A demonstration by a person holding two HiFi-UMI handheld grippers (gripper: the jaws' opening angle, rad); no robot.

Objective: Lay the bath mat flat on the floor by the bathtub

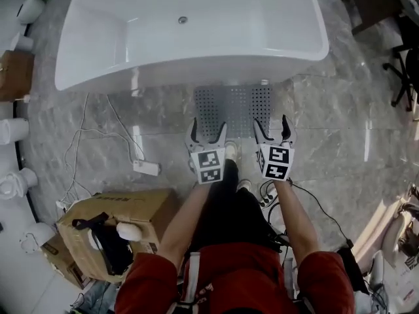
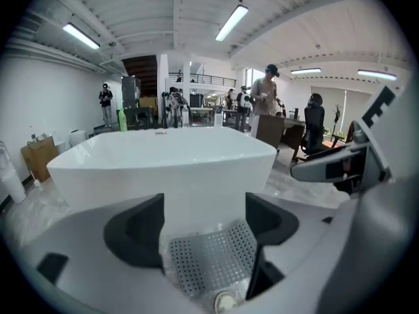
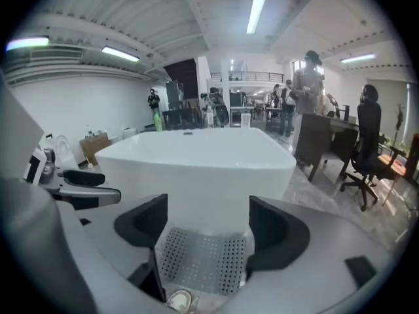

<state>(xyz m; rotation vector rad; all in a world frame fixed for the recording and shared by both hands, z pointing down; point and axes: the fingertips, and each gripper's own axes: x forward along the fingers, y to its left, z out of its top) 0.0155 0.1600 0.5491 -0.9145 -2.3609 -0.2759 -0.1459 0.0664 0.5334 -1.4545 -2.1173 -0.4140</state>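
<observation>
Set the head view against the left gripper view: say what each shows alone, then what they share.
Head view only: the cardboard box, a small white block on a cable, and the drain inside the tub.

Left gripper view only: standing people in the background, ceiling lights, and a green bottle beyond the tub.

Both: the white bathtub, the perforated grey bath mat lying on the floor against it, and the left gripper, jaws apart with nothing held between them.
</observation>
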